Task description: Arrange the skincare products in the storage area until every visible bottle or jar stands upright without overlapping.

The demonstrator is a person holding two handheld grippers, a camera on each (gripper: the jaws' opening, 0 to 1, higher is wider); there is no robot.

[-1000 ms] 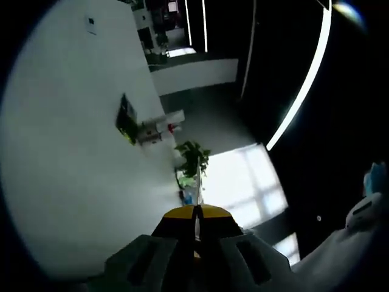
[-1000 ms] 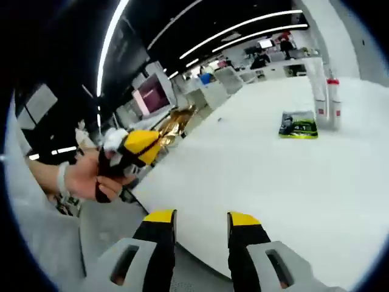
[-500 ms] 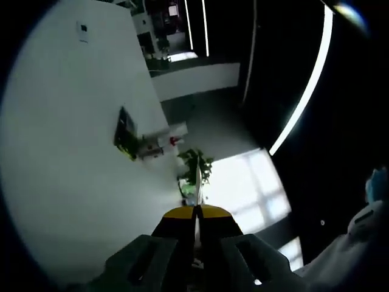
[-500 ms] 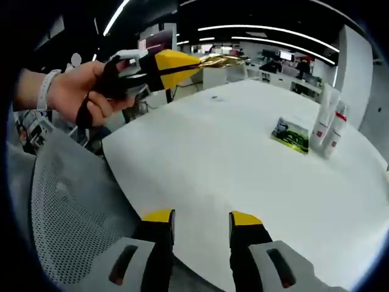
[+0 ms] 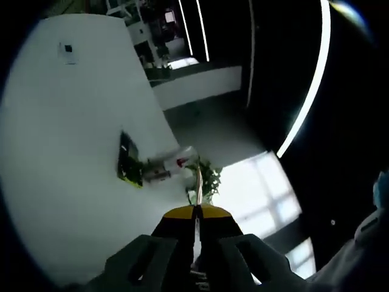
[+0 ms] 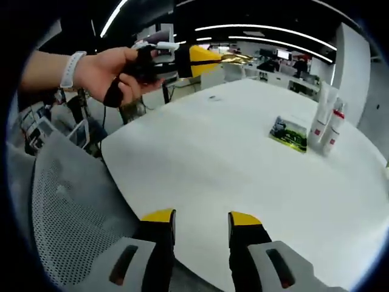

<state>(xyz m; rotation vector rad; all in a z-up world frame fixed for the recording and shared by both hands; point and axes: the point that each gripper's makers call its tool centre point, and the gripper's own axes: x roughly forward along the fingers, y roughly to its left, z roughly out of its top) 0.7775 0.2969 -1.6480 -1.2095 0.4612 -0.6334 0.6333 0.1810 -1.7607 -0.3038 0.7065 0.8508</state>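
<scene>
Two white tubes (image 6: 324, 125) with red caps stand upright side by side at the far right of the round white table (image 6: 243, 176); a green sachet (image 6: 287, 134) lies flat just left of them. In the left gripper view the tubes (image 5: 171, 167) and the sachet (image 5: 126, 159) sit ahead of my jaws. My left gripper (image 5: 196, 213) is shut on a thin gold foil packet (image 5: 198, 181), seen edge-on. In the right gripper view a hand holds that left gripper (image 6: 203, 56) above the table's far left edge, the gold packet (image 6: 234, 58) sticking out. My right gripper (image 6: 197, 220) stands open over the near edge.
A grey mesh chair (image 6: 58, 219) stands at the lower left, close to the table's near edge. A small flat item (image 6: 213, 97) lies on the far side of the table. Desks and office furniture (image 6: 273, 64) stand beyond it.
The hand with the left gripper has risen from beside the table to above its far left edge. The right gripper view has swung round to face the table. Tubes and sachet have stayed put.
</scene>
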